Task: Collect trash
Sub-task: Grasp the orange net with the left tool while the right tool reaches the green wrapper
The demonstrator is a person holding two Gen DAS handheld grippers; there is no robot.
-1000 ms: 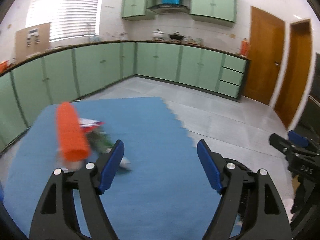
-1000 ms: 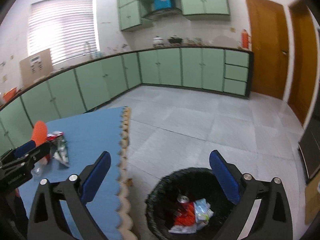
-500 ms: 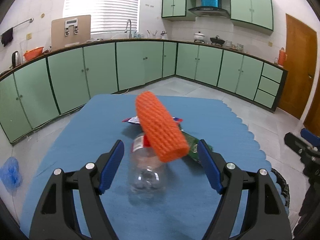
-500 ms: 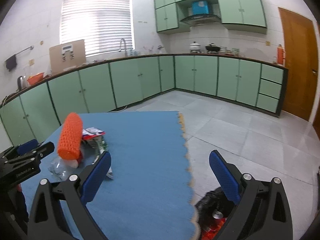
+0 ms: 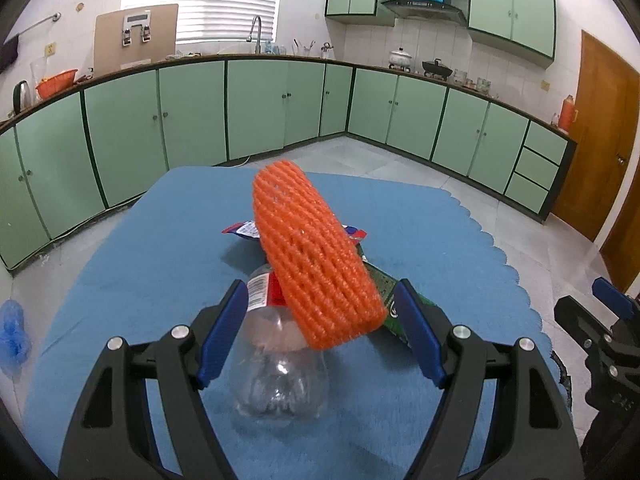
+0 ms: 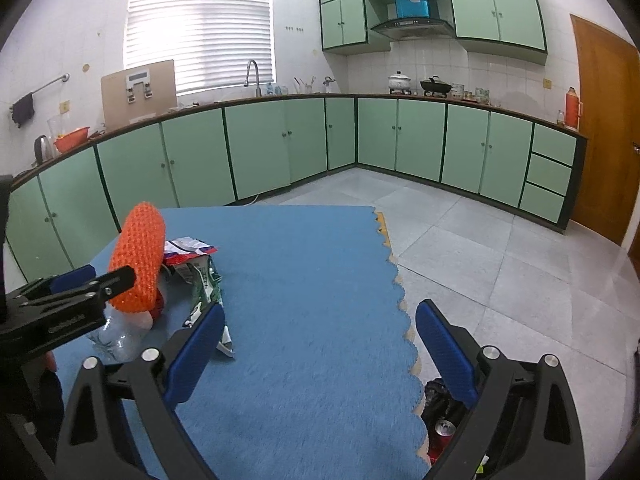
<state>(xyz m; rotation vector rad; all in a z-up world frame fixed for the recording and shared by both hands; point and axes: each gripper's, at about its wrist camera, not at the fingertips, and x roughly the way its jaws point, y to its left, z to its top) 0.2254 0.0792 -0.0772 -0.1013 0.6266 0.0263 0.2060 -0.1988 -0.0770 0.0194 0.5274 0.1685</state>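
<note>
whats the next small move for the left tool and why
Probably ease the left tool forward and down, then close on the clear plastic bottle. Its jaws are open, the bottle lies between them on the blue mat, and the orange foam net rests on the bottle.

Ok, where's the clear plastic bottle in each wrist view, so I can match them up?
Left wrist: clear plastic bottle sits lower centre, between the left gripper fingers, under the orange foam net.
Right wrist: bottle at lower left, partly behind the left gripper.
Shared landmark: the orange foam net lying across the bottle.
</note>
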